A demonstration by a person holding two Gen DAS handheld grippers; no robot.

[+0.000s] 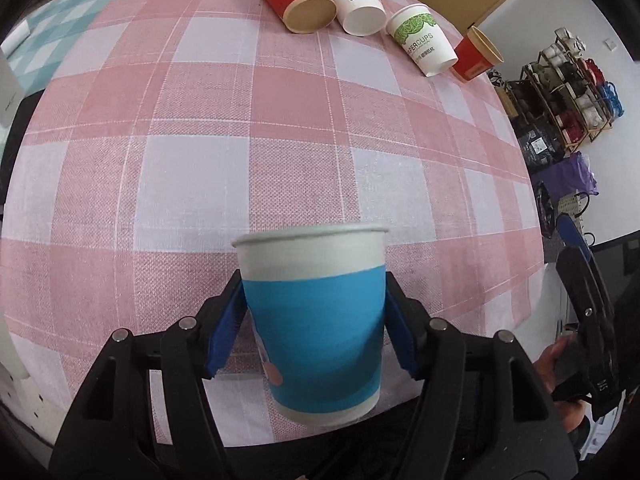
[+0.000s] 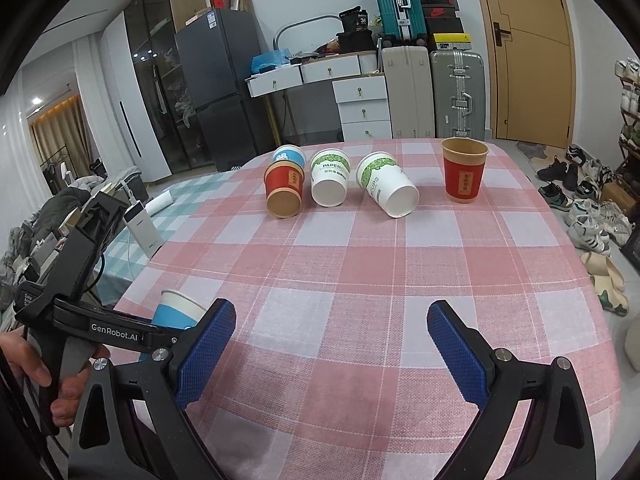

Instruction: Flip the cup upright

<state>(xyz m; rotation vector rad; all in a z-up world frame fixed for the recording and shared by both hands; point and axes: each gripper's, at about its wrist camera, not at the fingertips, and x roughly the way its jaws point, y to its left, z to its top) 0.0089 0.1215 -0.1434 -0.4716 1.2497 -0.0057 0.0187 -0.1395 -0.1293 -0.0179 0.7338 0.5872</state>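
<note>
My left gripper (image 1: 314, 320) is shut on a blue and white paper cup (image 1: 316, 320), held mouth up and slightly tilted near the table's near edge; whether it touches the cloth I cannot tell. The cup also shows in the right wrist view (image 2: 176, 312), behind the left gripper's handle. My right gripper (image 2: 330, 348) is open and empty over the near part of the pink checked tablecloth (image 2: 360, 264). At the far side, a red cup (image 2: 283, 194), two white-green cups (image 2: 329, 182) (image 2: 387, 189) and a blue cup (image 2: 289, 157) lie on their sides. One red cup (image 2: 464, 170) stands upright.
A white power bank (image 2: 141, 229) stands on a teal checked cloth off the table's left side. Suitcases, drawers and a fridge stand beyond the far edge. Shoes lie on the floor to the right. The table's right edge falls away near a shoe rack (image 1: 568, 92).
</note>
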